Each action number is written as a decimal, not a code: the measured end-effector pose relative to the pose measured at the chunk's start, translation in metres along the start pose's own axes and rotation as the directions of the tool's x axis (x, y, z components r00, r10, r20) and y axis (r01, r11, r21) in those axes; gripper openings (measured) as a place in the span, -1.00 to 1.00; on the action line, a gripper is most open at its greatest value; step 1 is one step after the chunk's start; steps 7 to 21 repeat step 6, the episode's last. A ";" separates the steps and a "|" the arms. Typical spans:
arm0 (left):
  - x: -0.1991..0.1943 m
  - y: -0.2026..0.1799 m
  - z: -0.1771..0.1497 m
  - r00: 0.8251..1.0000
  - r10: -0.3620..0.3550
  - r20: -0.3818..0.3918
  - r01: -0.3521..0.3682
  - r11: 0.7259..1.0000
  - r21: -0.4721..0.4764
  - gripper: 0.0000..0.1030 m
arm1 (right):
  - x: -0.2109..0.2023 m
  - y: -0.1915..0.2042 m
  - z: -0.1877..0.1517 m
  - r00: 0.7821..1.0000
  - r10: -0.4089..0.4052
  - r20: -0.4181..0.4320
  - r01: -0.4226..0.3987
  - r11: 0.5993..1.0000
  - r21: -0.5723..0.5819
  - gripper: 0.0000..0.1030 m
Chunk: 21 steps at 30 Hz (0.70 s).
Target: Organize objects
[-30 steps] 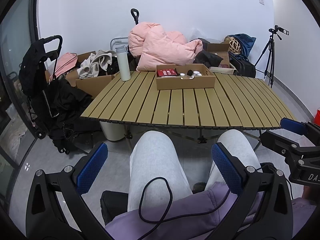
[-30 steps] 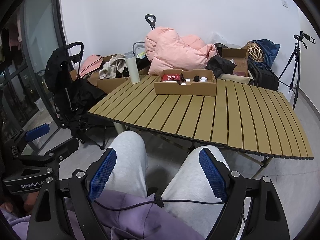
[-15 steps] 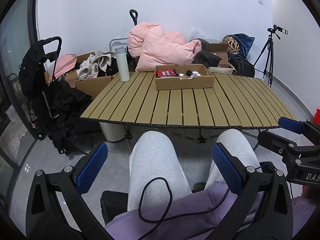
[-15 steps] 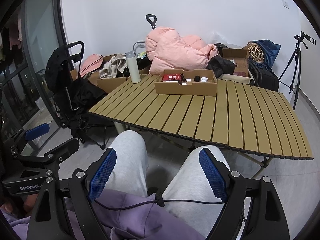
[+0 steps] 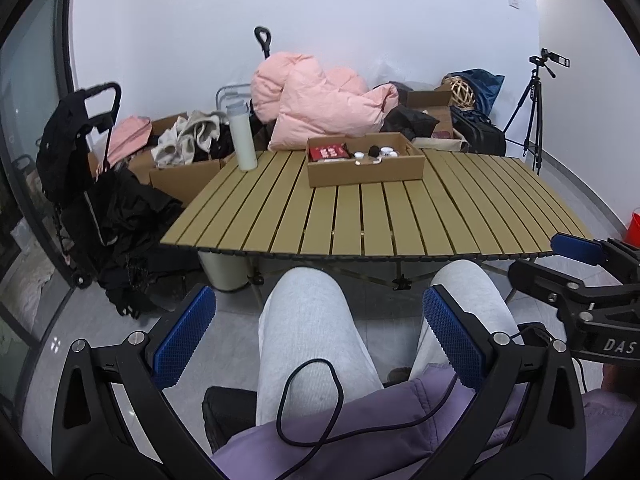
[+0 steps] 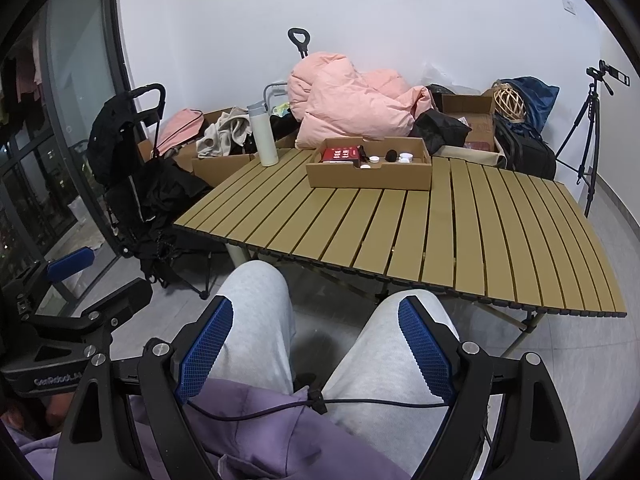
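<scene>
We see almost nothing changed over the last second: our left gripper (image 5: 316, 334) and right gripper (image 6: 316, 348) still hover over our lap, both spread wide and empty, while the small items stay in the cardboard tray (image 5: 366, 174) at twelve o'clock on the table (image 5: 400, 216).

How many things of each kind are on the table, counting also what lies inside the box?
Box: 1
Bottle: 1
Red packet: 1
Black round thing: 1
White lids: at least 3, too small to count for certain
Total: at least 7
</scene>
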State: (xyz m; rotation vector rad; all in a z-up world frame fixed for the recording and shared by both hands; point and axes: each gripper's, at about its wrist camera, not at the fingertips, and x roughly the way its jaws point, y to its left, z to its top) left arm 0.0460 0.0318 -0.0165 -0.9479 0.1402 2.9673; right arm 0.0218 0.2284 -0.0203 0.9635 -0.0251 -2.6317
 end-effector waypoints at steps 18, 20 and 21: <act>0.001 0.004 -0.001 0.997 -0.073 0.004 0.073 0.997 -0.019 1.00 | 0.000 0.000 0.000 1.000 0.002 -0.001 -0.002 1.000 -0.001 0.71; 0.001 0.004 -0.001 0.997 -0.073 0.004 0.073 0.997 -0.019 1.00 | 0.000 0.000 0.000 1.000 0.002 -0.001 -0.002 1.000 -0.001 0.71; 0.001 0.004 -0.001 0.997 -0.073 0.004 0.073 0.997 -0.019 1.00 | 0.000 0.000 0.000 1.000 0.002 -0.001 -0.002 1.000 -0.001 0.71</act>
